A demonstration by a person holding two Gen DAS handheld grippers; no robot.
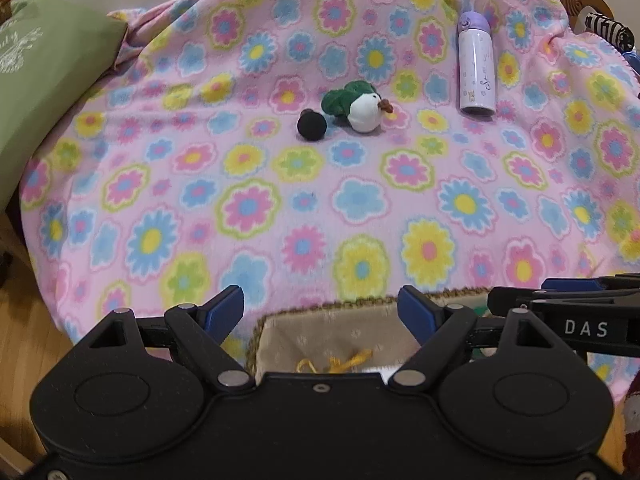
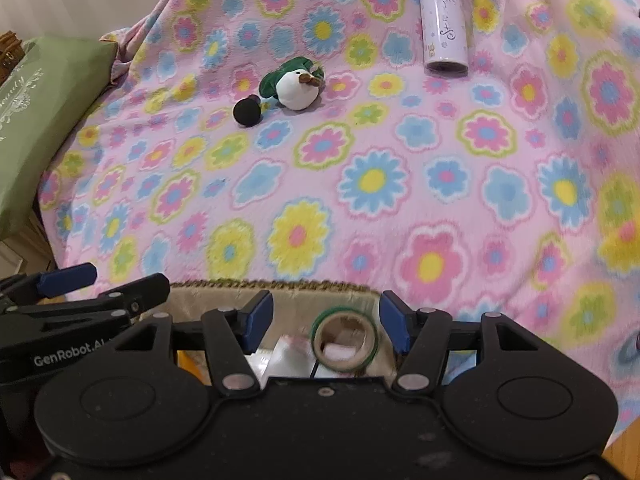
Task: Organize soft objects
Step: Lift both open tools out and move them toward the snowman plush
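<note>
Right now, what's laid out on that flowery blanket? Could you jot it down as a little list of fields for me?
surface: pink flowered blanket
soft toy: white and green plush bird, lying mid-blanket
beside it: black ball-shaped thing, just left of the bird
bottle: lilac-capped white bottle, lying on its side, far right
basket: woven lined basket at the near edge, with a tape roll inside
left side: green cushion
left gripper: open, empty, over the basket
right gripper: open, empty, over the basket
</note>
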